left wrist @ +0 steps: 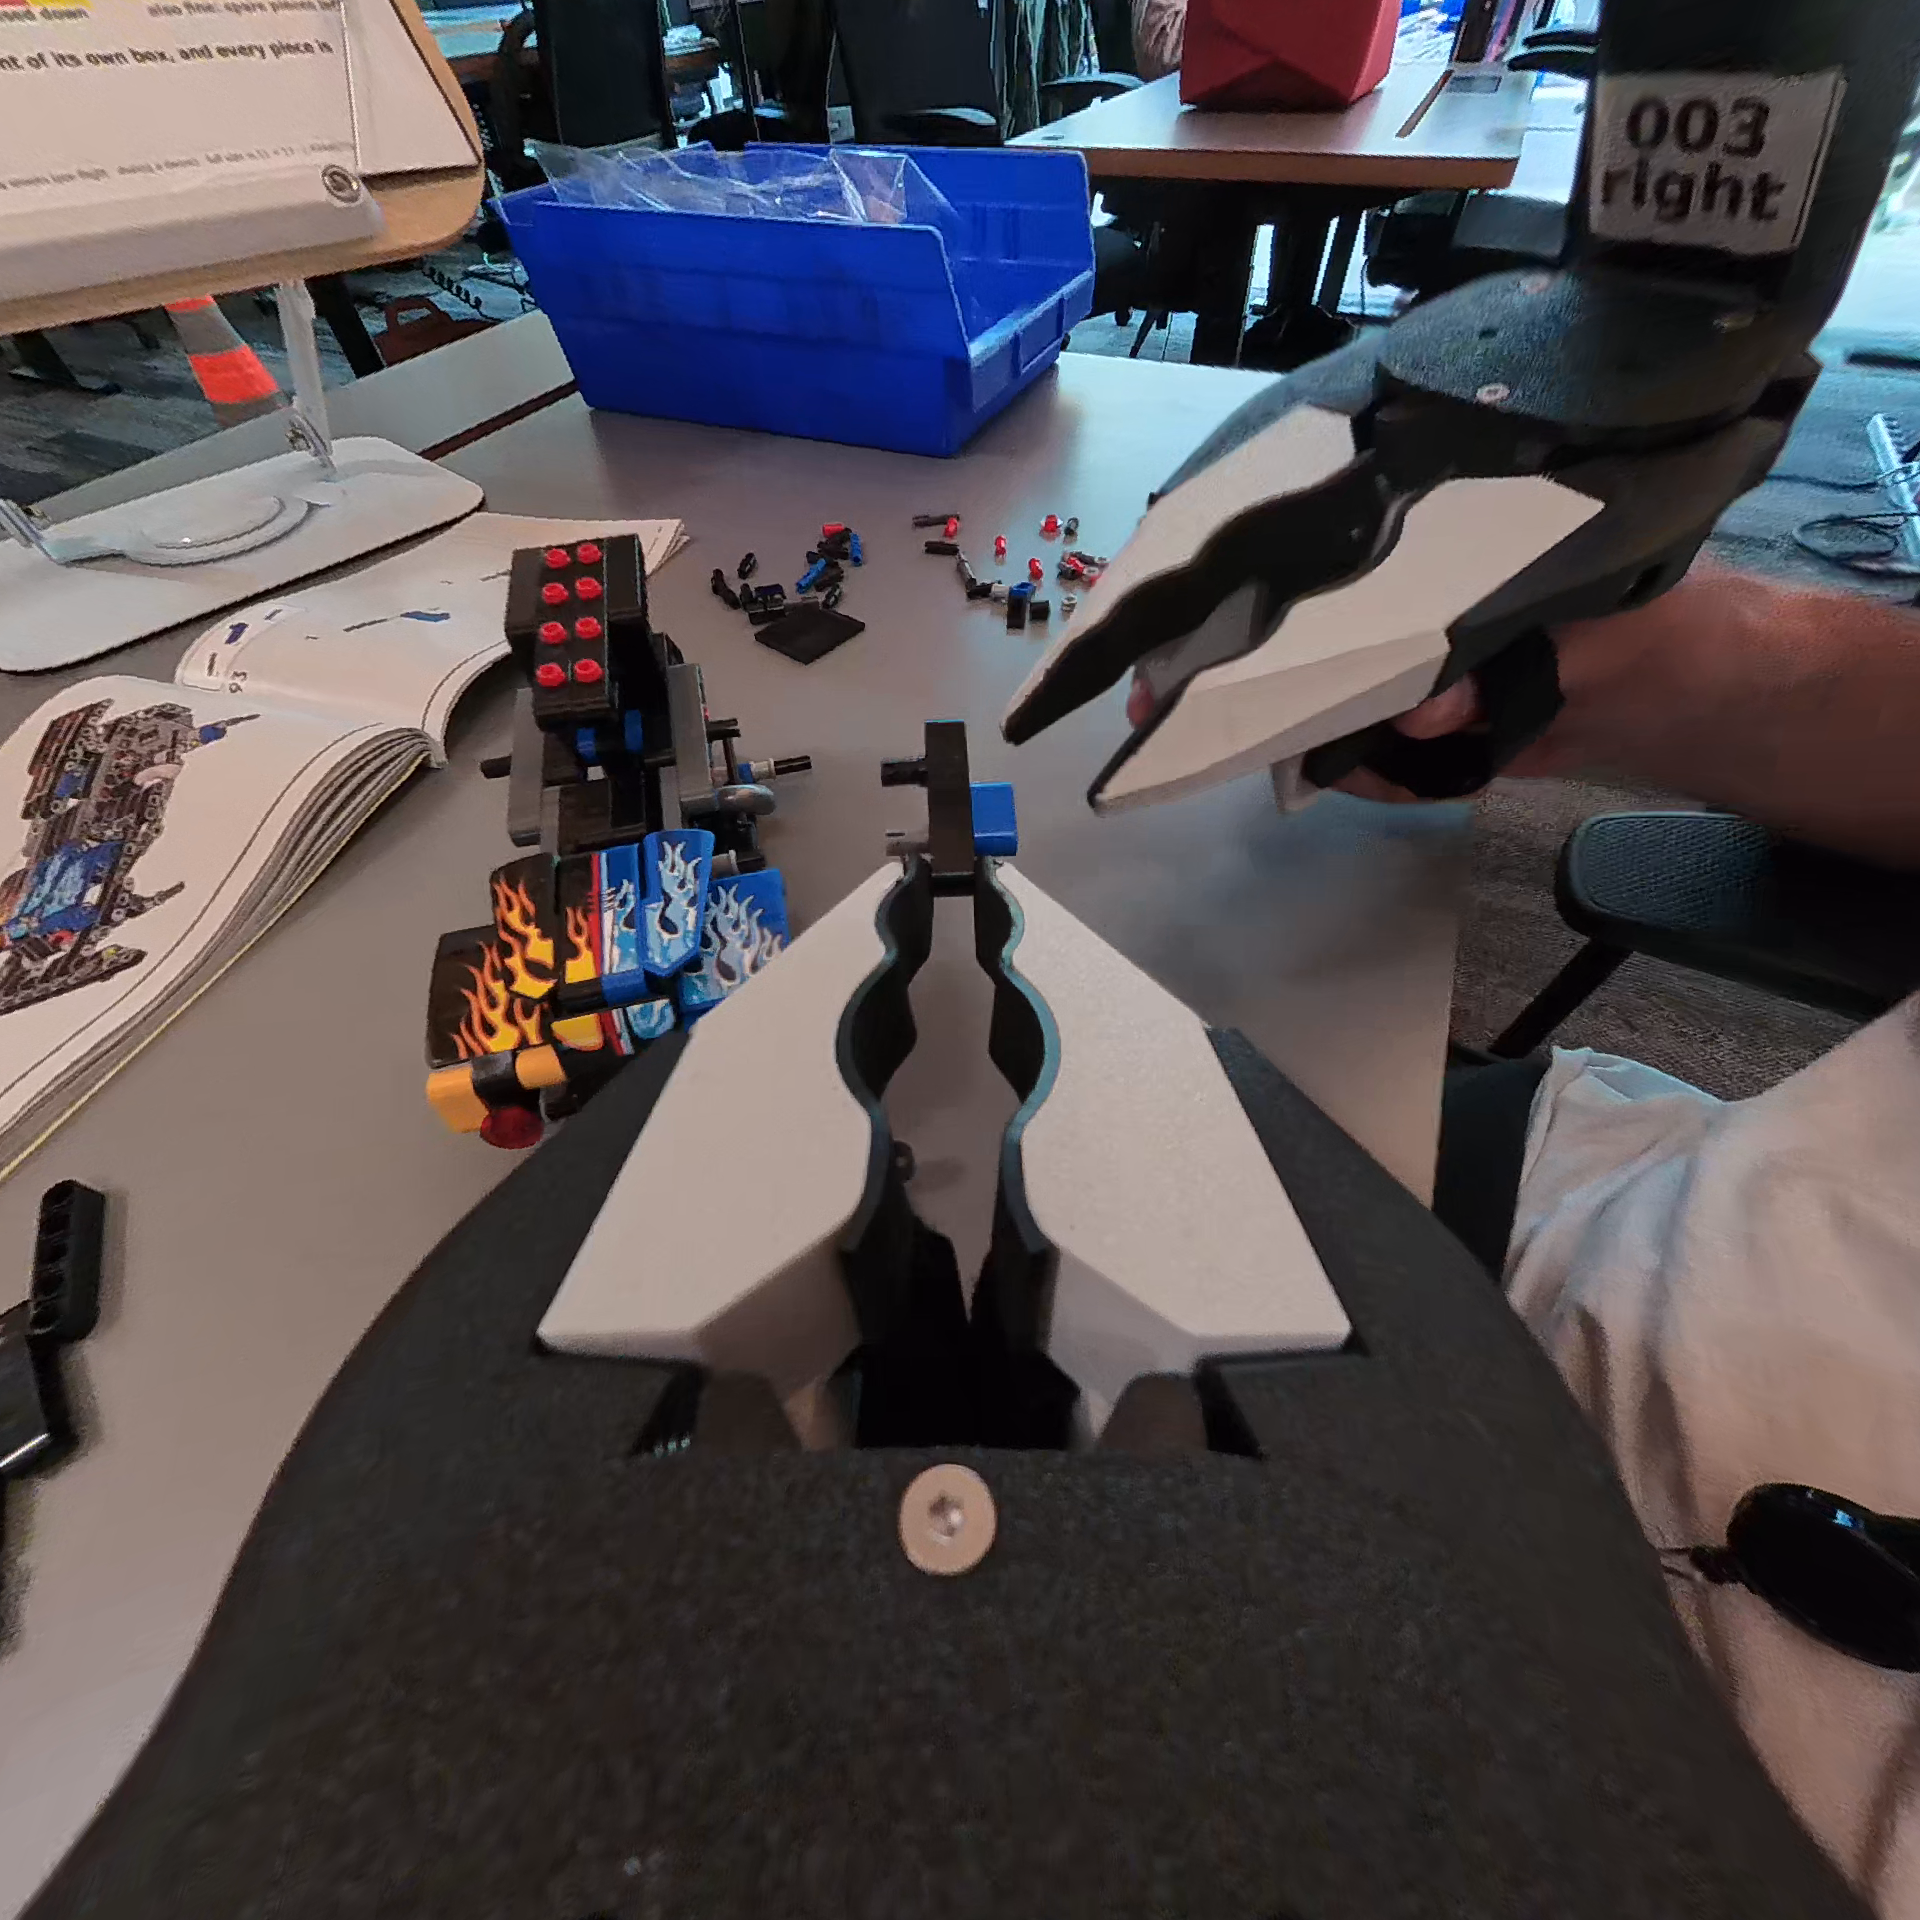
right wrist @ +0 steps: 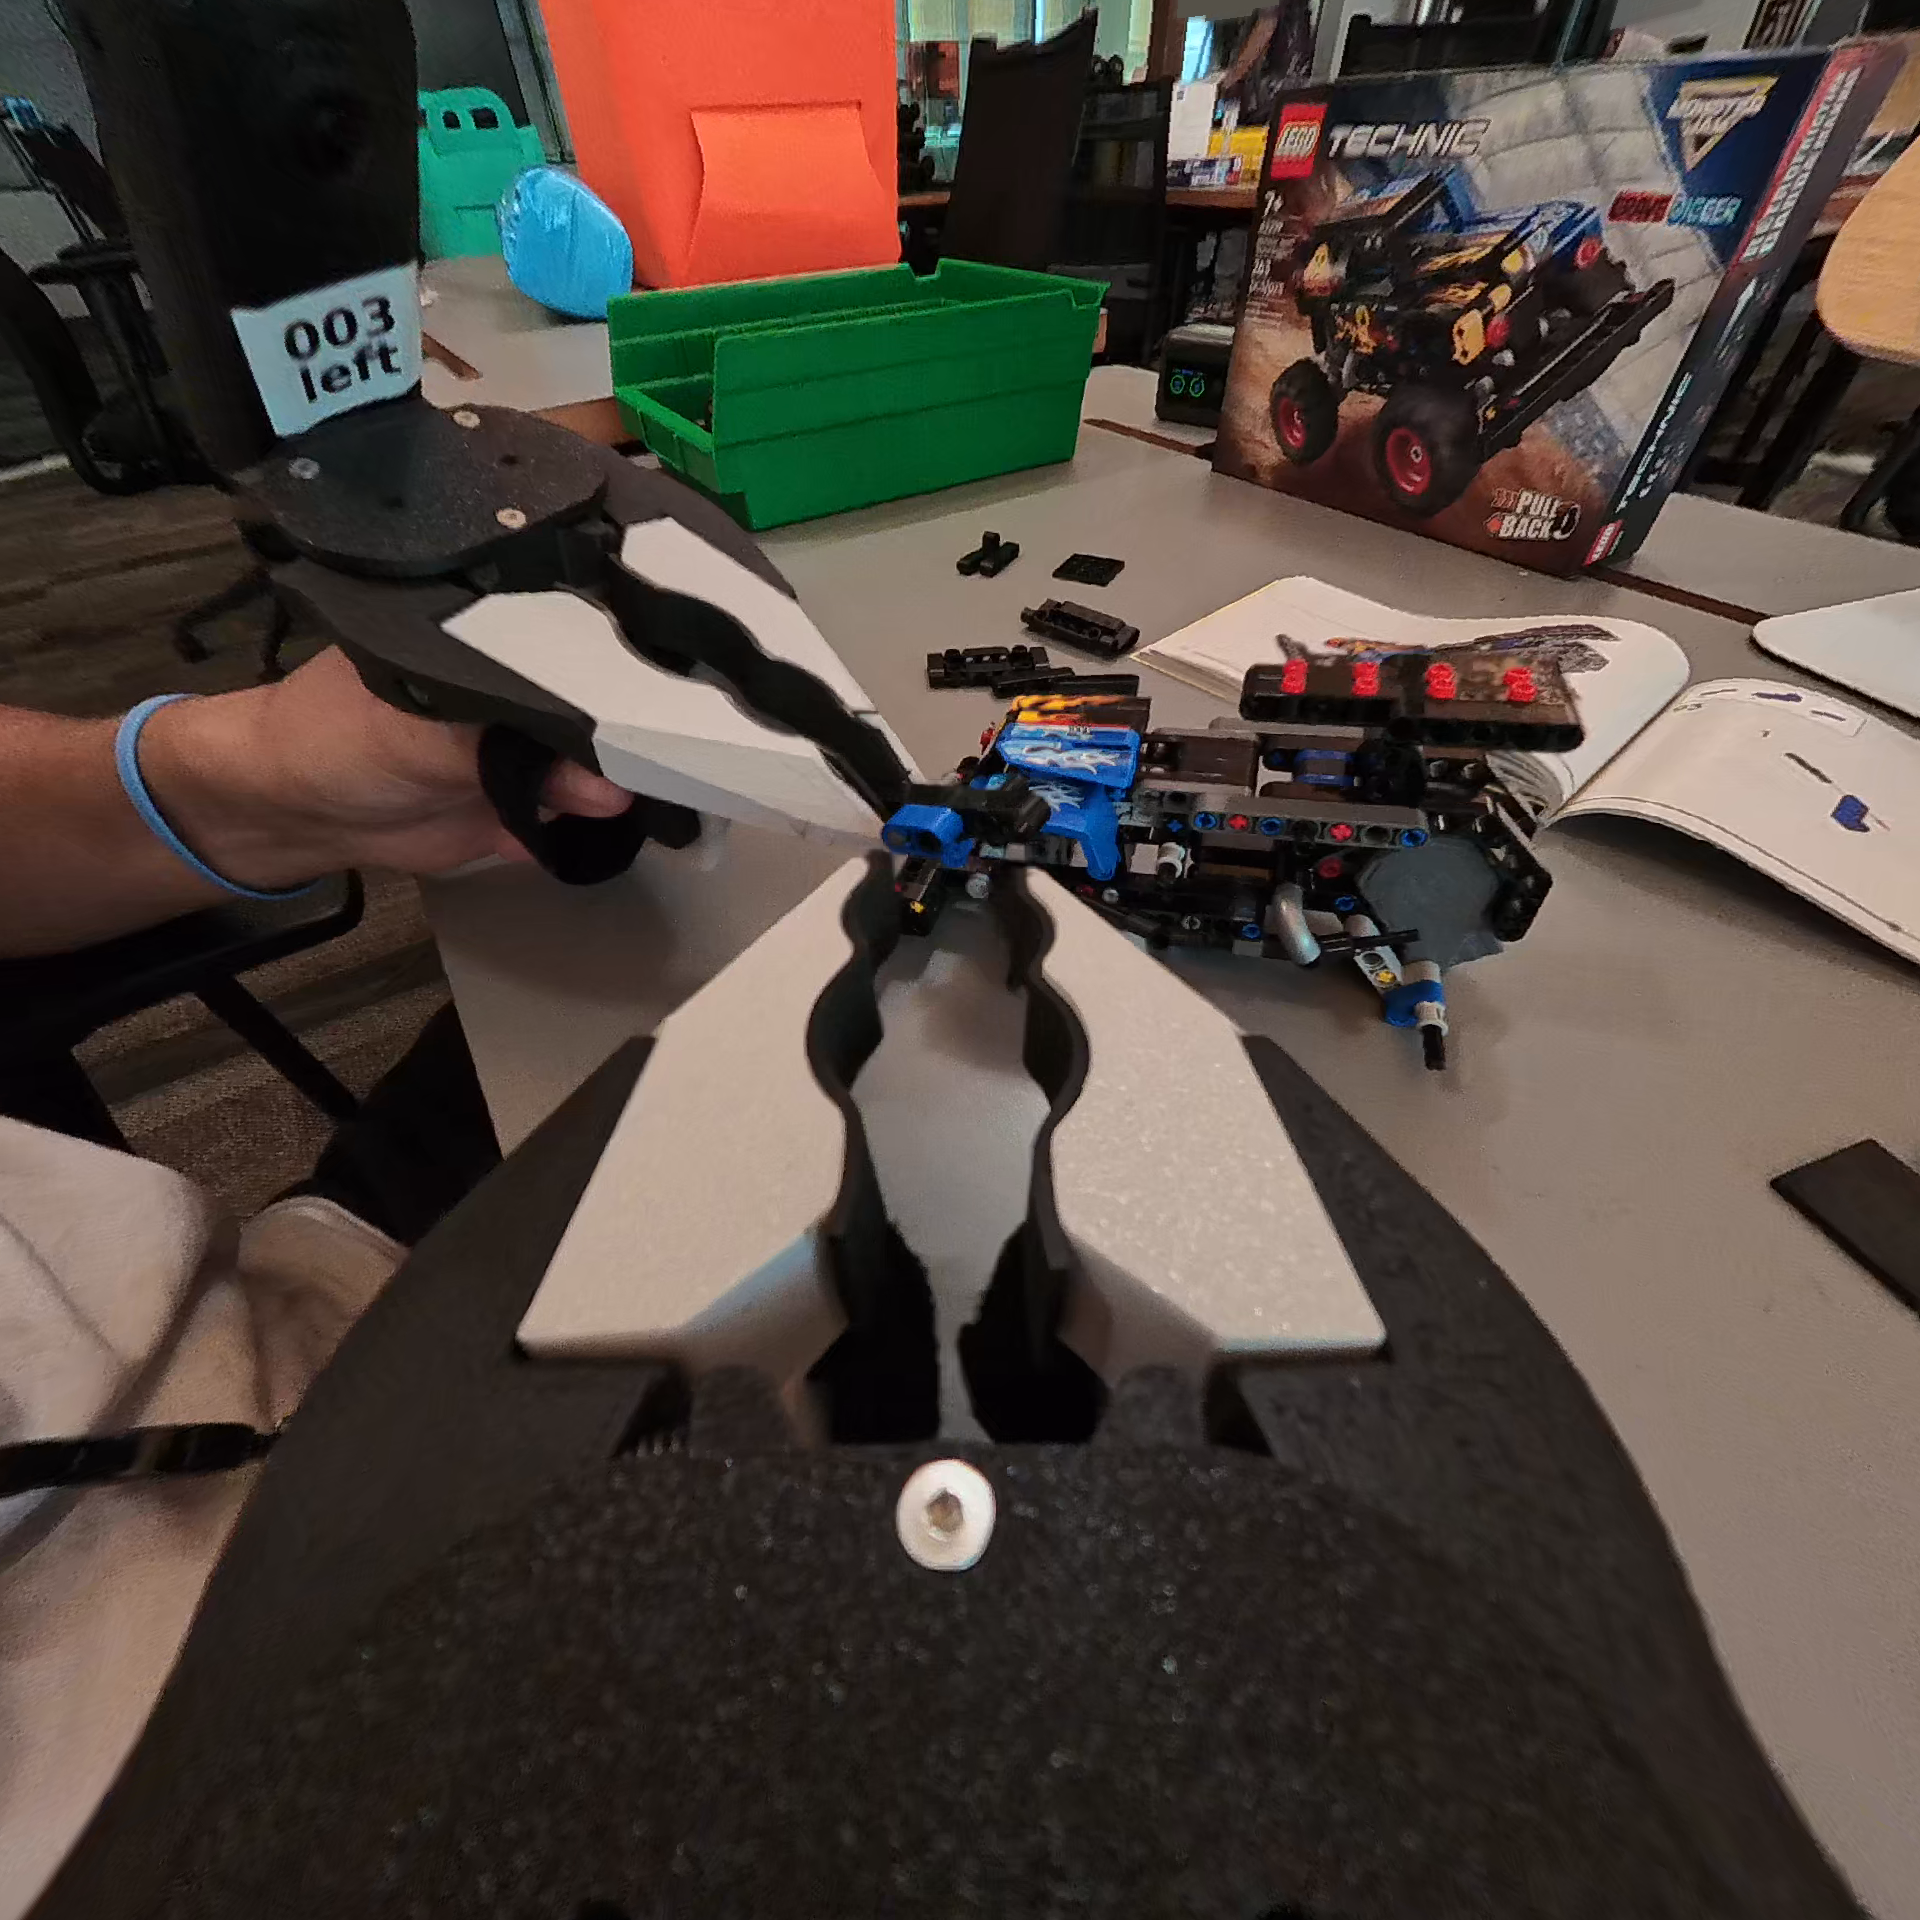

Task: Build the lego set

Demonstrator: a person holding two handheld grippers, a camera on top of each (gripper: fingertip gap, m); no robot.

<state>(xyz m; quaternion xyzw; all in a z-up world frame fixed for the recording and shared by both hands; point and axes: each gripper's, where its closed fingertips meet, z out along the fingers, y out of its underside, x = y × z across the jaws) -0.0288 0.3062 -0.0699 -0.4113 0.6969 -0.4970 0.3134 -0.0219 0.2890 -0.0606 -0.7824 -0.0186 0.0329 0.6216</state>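
My left gripper point(left wrist: 948, 871) is shut on a small black and blue lego piece point(left wrist: 961, 805) and holds it above the table; both also show in the right wrist view, the gripper point(right wrist: 891, 810) and the piece point(right wrist: 951, 823). My right gripper point(right wrist: 951, 891) is open and empty, its tips just beside that piece; in the left wrist view it point(left wrist: 1055, 764) comes in from the right. The partly built truck point(left wrist: 613, 831) with flame panels and red studs lies on the table left of the held piece, and it shows behind the piece in the right wrist view point(right wrist: 1299, 821).
An open instruction booklet point(left wrist: 156, 831) lies left of the truck. Small loose parts point(left wrist: 810, 582) lie behind it, with a blue bin point(left wrist: 810, 291) farther back. A green bin point(right wrist: 852, 384), the set's box point(right wrist: 1507, 291) and black parts point(right wrist: 1018, 665) are across the table. Left and right tips are no more than a few centimetres apart.
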